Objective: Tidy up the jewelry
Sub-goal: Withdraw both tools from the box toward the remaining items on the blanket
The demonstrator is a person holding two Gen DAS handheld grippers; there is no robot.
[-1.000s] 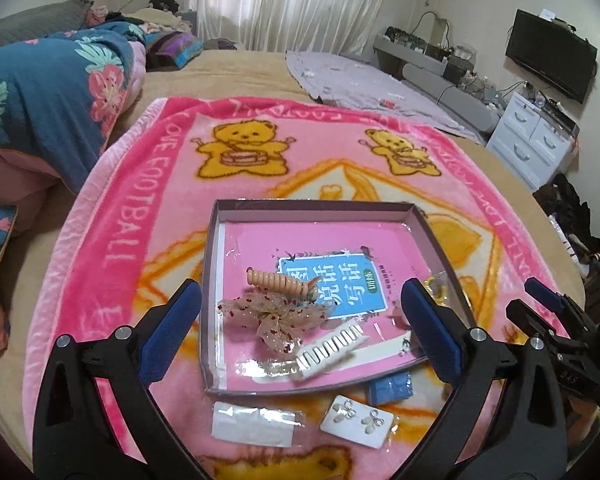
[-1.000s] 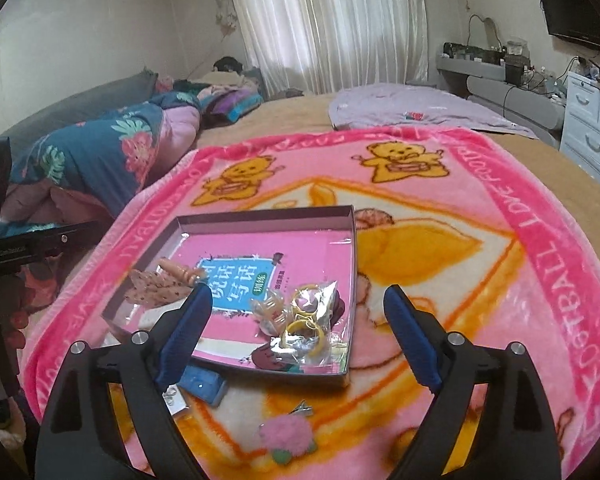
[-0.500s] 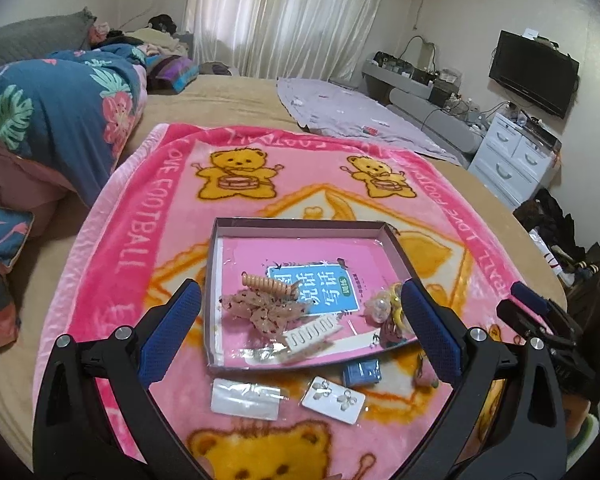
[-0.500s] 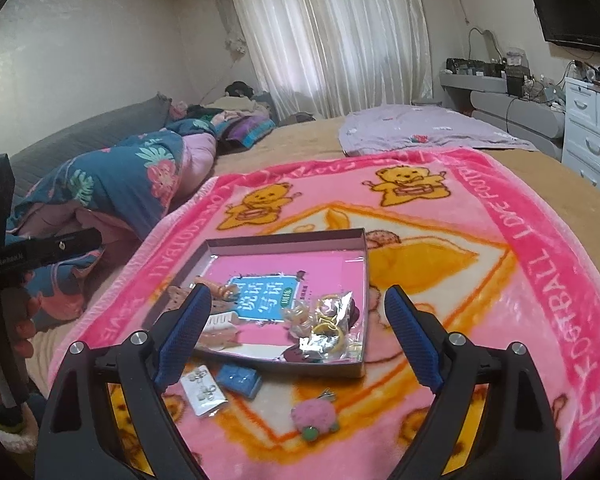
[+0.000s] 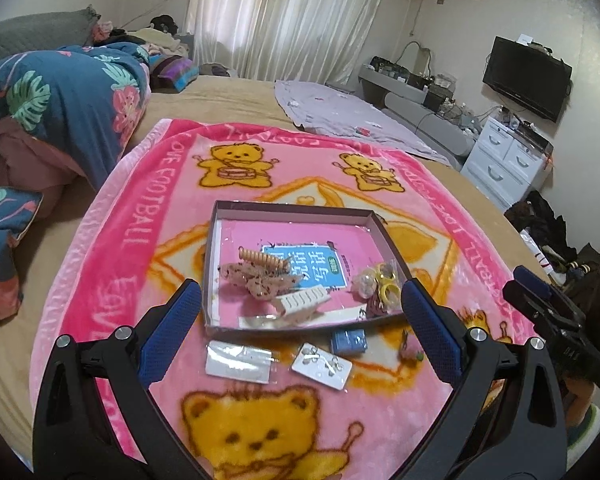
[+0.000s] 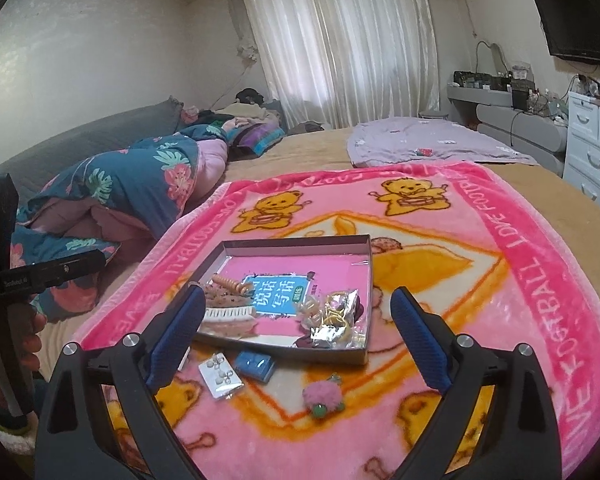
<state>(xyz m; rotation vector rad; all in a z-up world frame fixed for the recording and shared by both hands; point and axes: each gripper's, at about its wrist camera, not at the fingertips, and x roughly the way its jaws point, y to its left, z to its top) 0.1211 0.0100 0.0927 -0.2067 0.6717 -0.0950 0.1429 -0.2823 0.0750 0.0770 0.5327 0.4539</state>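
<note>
A shallow grey box tray (image 5: 292, 209) (image 6: 300, 242) lies on a pink bear blanket (image 5: 140, 216). It holds a pink book, a coiled hair tie (image 5: 260, 258), a beige bow (image 5: 260, 282), a white comb clip (image 5: 304, 300) and a bag of yellow rings (image 5: 382, 286) (image 6: 336, 316). In front of the tray lie a clear packet (image 5: 238, 362), an earring card (image 5: 322, 366) (image 6: 220, 376), a blue box (image 5: 349, 341) (image 6: 255, 365) and a pink fluffy clip (image 6: 323, 398). My left gripper (image 5: 300, 328) and right gripper (image 6: 296, 332) are both open and empty, held above the blanket's near edge.
A floral duvet (image 5: 60, 112) is heaped on the left. A lilac cloth (image 5: 340, 116) lies at the far side of the bed. White drawers (image 5: 508, 160) and a wall TV (image 5: 526, 76) stand to the right.
Both grippers have pulled back and risen from the tray, so more of the blanket and the loose items in front of it show. Both stay open.
</note>
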